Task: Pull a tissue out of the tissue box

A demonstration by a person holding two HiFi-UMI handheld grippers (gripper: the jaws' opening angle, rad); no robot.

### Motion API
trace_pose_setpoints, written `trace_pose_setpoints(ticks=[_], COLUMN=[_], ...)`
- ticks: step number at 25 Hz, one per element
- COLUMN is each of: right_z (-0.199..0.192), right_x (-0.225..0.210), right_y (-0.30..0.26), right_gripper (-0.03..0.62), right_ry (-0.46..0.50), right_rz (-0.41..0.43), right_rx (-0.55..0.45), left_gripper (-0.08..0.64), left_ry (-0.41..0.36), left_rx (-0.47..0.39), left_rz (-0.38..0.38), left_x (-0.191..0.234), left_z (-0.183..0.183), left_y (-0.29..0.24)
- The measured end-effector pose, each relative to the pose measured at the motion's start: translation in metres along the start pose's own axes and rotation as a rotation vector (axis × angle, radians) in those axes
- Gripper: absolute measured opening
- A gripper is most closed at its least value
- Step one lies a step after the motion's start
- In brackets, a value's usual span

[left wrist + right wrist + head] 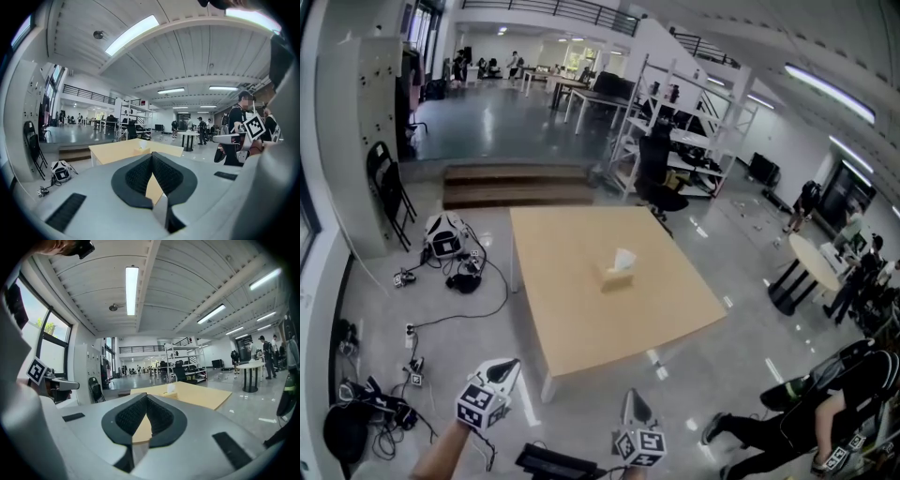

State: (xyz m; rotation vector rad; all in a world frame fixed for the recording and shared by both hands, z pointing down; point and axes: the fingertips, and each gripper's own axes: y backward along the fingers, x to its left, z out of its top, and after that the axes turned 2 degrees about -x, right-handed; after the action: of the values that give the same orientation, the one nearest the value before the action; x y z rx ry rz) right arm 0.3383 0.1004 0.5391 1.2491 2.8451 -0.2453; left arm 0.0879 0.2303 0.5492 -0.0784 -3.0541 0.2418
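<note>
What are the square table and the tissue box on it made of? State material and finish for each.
Square light-tan table: probably wood or wood-look laminate, matte; even tan, no glare. Small tan tissue box: likely cardboard; dull, flat faces. White tissue poking up: soft paper, crumpled.

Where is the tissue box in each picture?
Head view: the tissue box is near the middle, on the table.
Left gripper view: tissue box small, at the centre.
Right gripper view: tissue box small, just right of centre.
Shared landmark: the tan table under it.
</note>
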Motion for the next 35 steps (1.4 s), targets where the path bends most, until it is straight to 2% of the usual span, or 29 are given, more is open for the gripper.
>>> trace_pose_setpoints(ticks=[9,18,26,35], right_z=[0.013,0.010,0.017,0.037], right_x=[-0.009,0.009,0.028,0.073], right_y=[-0.074,-0.138,-0.214,-0.306], right_gripper=[0.011,0.011,0.011,0.011], right_ry=[0.007,0.030,0.036,0.019], right_rz=[0.079,0.162,0.162,0.144], right_rx=[0.002,0.032,0.029,0.016], left_gripper=[0.006,0.006,0.006,0.006], left_ry=[0.009,0.018,0.020,0.002], left_rx=[0.000,-0.006,-0.010,-0.010], left_rz=[0.080,0.137,0.132,0.090], left_x=[0.036,0.080,0.143,0.227], left_z=[0.015,0.018,0.023,0.049], left_y=[-0.040,-0.065,-0.104,-0.150])
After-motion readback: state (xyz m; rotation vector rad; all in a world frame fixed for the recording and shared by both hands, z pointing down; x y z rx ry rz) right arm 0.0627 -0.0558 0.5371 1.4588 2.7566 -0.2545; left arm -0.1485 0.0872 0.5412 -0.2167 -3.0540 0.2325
